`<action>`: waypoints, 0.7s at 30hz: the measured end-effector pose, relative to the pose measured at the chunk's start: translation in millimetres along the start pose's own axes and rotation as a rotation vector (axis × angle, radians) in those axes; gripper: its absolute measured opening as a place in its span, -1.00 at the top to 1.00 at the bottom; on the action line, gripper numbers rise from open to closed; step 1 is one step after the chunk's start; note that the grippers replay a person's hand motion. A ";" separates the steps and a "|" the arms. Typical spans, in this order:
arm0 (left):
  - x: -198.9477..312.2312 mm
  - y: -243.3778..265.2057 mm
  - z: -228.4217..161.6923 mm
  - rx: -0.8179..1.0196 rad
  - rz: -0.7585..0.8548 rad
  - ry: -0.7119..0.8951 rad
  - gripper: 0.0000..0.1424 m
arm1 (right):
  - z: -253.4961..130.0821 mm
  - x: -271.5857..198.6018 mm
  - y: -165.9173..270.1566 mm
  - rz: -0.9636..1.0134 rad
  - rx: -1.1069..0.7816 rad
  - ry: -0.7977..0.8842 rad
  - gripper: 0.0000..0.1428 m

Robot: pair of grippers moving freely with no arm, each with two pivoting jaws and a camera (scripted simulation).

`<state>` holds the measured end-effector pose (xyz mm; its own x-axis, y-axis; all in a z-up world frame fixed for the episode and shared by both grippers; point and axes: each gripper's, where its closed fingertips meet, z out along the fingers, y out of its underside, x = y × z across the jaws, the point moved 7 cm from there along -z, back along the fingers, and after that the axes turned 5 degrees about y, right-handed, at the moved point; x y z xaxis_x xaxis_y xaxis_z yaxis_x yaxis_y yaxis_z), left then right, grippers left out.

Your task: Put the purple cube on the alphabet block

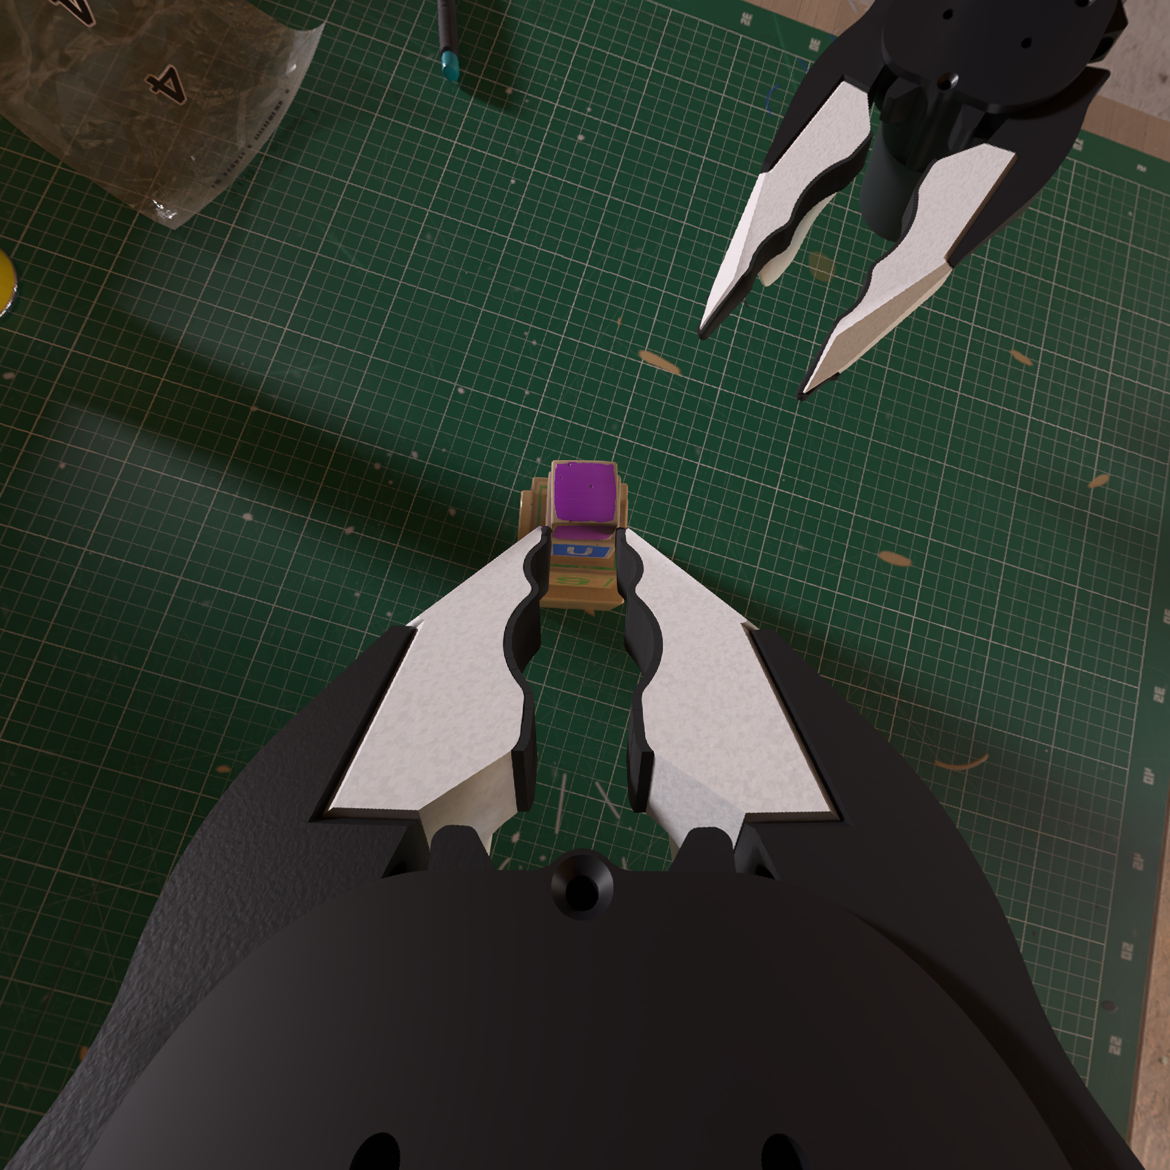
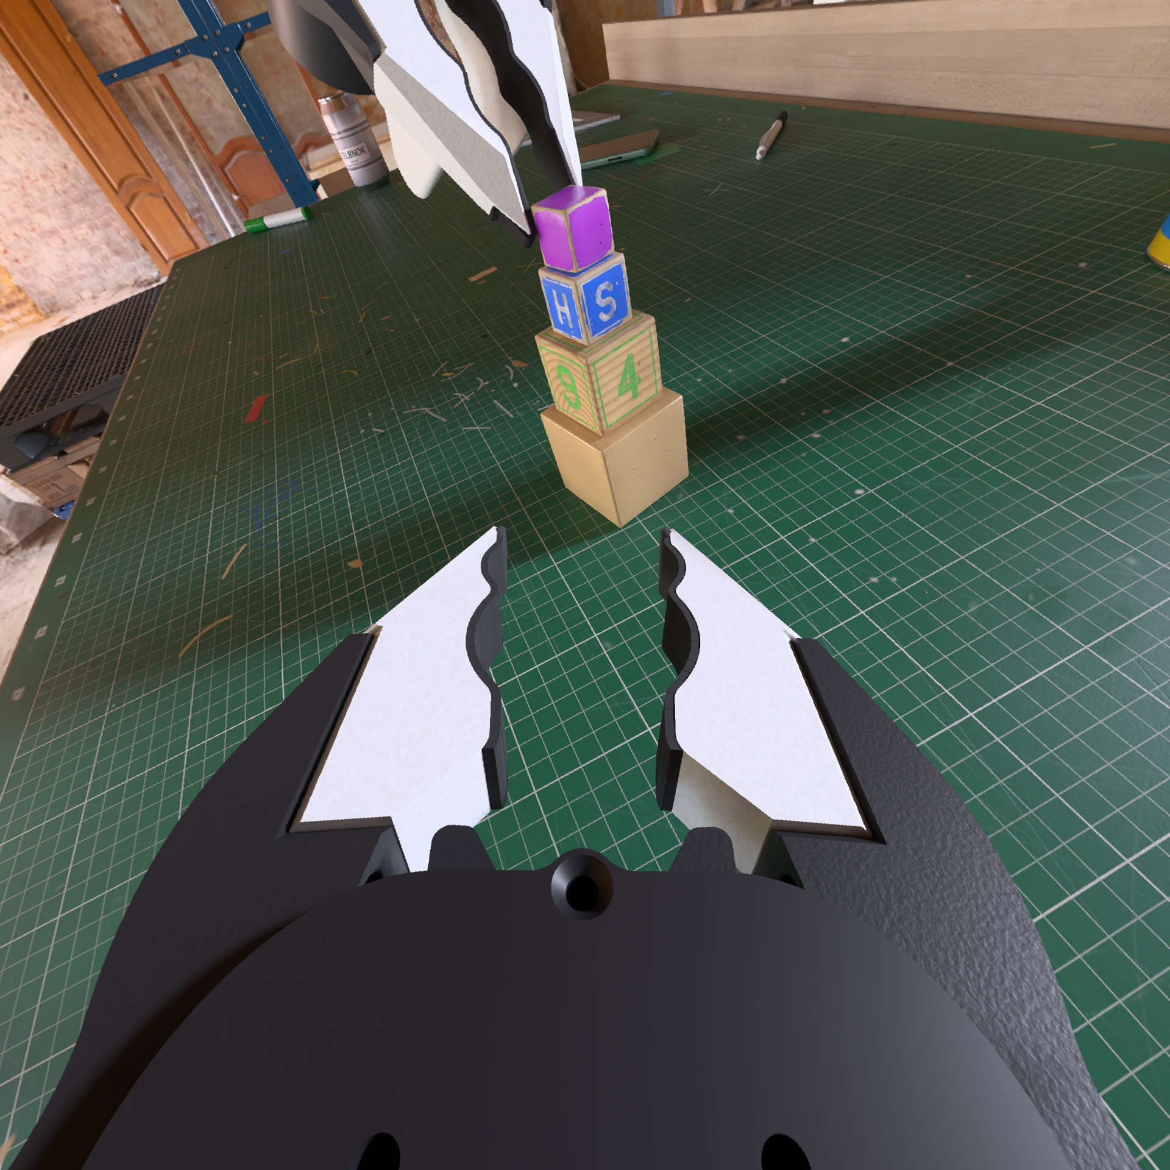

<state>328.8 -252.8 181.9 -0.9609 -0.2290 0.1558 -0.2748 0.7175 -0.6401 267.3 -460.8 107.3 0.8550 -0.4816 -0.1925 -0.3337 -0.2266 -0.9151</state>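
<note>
Finding: the purple cube (image 2: 573, 226) sits on top of the blue alphabet block (image 2: 586, 305), which tops a stack of a green-numbered wooden block (image 2: 601, 378) and a plain wooden cube (image 2: 617, 452) on the green cutting mat (image 2: 949, 443). Placement appears essentially made.

The left gripper (image 1: 581, 533) comes down from above, its fingertips either side of the cube. In the right wrist view one tip touches the cube's side; whether both pads press it or have just let go cannot be told.

The right gripper (image 2: 582, 535) is spread wide with nothing between its fingers, low over the mat, the stack just ahead of its tips.

Judgement: what is left is release, if not already made, and a clean upward withdrawal. The stack is tall and narrow; any sideways drag on leaving could topple it.
</note>
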 end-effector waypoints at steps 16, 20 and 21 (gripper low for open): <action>-0.2 -0.3 0.1 -0.015 0.032 0.015 0.72 | -0.1 -0.2 -0.3 0.001 0.001 -0.003 0.32; -0.7 -0.4 0.2 -0.010 0.030 0.020 0.72 | 0.1 -0.3 -0.3 0.001 0.000 -0.003 0.32; -0.8 -0.3 0.2 -0.009 0.031 0.021 0.72 | -0.1 -0.3 -0.4 0.001 0.001 -0.004 0.32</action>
<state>329.7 -253.0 181.8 -0.9694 -0.1926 0.1520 -0.2450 0.7300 -0.6380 267.2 -460.7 107.7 0.8561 -0.4787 -0.1947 -0.3339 -0.2249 -0.9154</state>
